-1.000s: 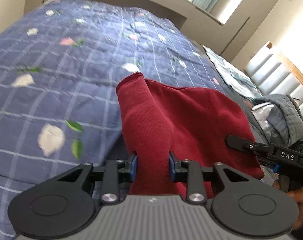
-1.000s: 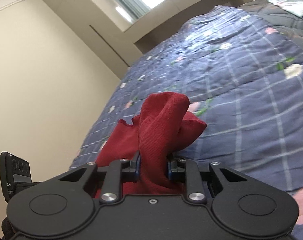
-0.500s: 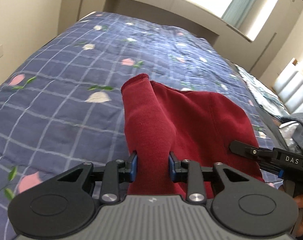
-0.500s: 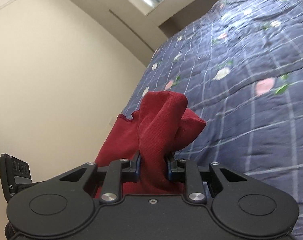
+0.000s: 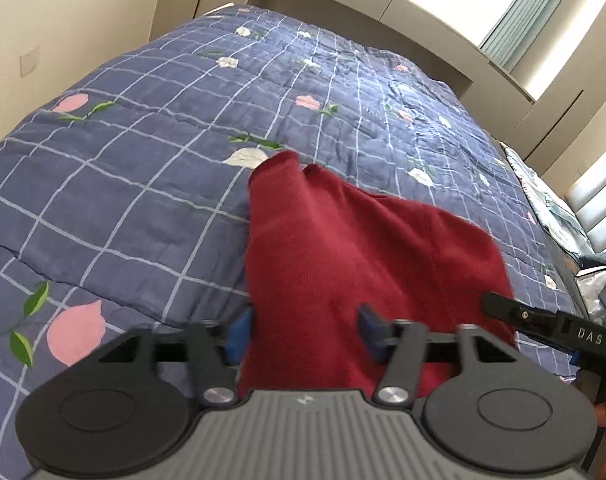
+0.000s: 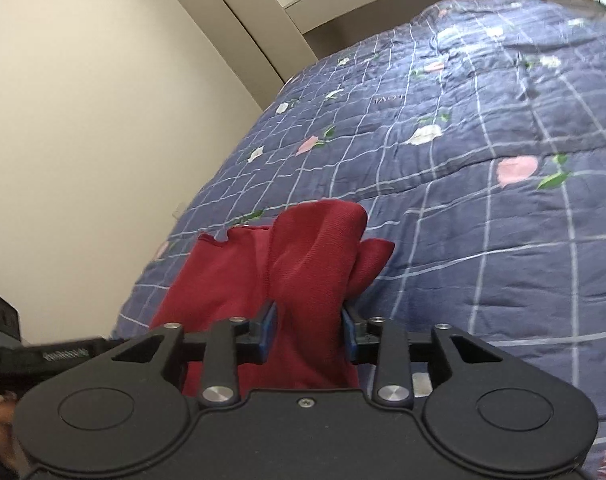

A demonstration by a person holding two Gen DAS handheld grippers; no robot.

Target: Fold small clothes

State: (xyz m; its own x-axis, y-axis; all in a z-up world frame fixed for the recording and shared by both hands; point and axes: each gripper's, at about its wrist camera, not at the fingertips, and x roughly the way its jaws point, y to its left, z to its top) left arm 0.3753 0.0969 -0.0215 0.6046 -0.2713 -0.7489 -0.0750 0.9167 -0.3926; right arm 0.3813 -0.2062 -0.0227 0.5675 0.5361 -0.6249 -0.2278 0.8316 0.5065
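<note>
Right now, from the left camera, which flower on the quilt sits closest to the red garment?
The white flower with green leaves, right beside the red garment's raised tip; the pink flowers on the quilt lie farther off.

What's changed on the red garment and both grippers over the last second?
Both grippers' jaws have just been opening. The left gripper now stands wide, its pads off the red garment, which lies between them. The right gripper has widened too; cloth fills the gap, so I can't tell whether it is released. Both views swung across the blue quilt. The garment's bunched shape looks unchanged.
</note>
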